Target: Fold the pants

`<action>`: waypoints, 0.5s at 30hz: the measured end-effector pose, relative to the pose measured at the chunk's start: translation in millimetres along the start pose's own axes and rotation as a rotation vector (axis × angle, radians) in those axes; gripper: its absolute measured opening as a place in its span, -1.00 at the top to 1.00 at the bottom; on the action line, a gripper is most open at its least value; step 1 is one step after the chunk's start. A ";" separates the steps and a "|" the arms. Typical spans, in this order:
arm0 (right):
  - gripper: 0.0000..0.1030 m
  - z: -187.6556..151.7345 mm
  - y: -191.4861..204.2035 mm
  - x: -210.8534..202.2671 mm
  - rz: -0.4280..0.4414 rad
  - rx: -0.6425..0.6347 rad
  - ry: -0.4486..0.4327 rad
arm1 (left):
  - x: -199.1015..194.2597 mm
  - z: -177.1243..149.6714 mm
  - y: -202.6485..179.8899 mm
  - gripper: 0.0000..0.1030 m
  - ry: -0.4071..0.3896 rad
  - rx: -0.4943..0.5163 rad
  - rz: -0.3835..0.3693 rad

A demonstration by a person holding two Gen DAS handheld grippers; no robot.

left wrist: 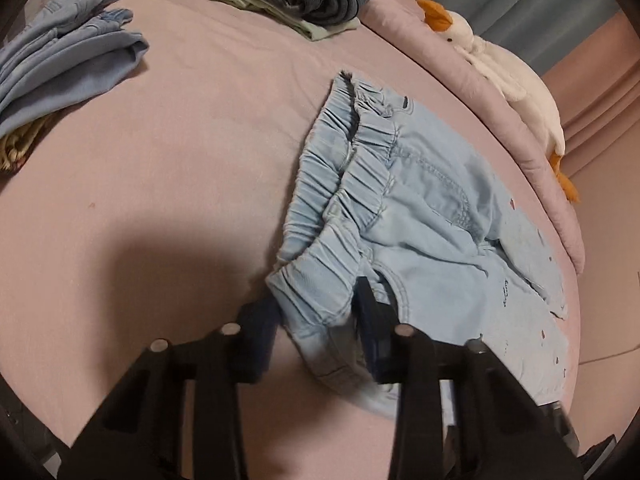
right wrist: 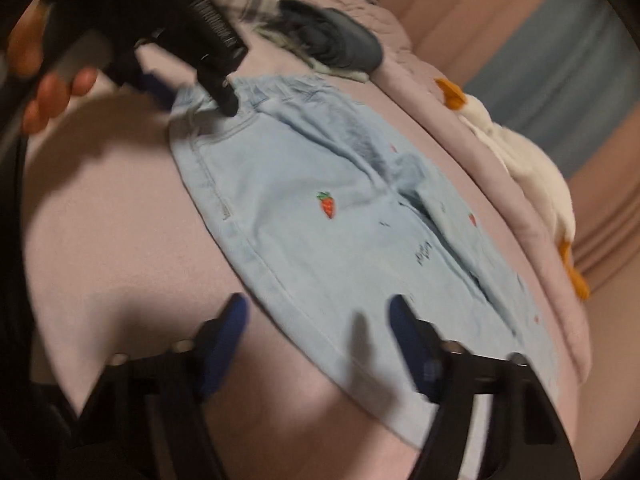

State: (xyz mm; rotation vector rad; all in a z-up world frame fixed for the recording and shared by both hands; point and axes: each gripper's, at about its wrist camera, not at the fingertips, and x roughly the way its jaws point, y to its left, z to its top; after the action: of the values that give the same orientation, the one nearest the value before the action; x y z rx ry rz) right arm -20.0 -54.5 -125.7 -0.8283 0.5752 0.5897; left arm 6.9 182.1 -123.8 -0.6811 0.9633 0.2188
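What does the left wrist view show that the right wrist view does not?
Only the left wrist view: folded blue garments at the bed's far left, and the left tool gripping the gathered waistband. Only the right wrist view: the embroidered red strawberry, the open right tool, and the person's hand. Both: light blue denim pants, white plush goose, pink bedsheet.

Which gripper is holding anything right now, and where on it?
The left gripper grips the light blue pants at the elastic waistband corner. The right gripper hovers open, holding nothing.

Dim warm indoor light, heavy soft shadows across the bed [left wrist: 168, 168], fisheye bending at dark edges, right view motion-blurred
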 end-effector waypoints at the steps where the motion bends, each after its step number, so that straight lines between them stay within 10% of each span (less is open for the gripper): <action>1: 0.10 3.3 0.4 0.2 0.004 -0.009 -0.014 | -2.7 -0.3 2.6 0.35 -0.009 0.000 -0.010; 3: 0.64 10.0 3.8 1.3 0.026 -0.025 -0.004 | -7.7 -2.9 3.8 0.42 -0.022 0.030 0.006; 15: 0.73 7.1 24.2 -15.8 0.098 -0.047 0.034 | -13.8 -6.5 -1.1 0.23 -0.002 0.150 0.081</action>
State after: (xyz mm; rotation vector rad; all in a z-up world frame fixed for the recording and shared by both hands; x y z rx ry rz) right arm -45.7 -39.8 -123.3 -0.8597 0.6374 0.6819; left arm -4.8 178.9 -114.6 -0.5042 0.9961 0.2163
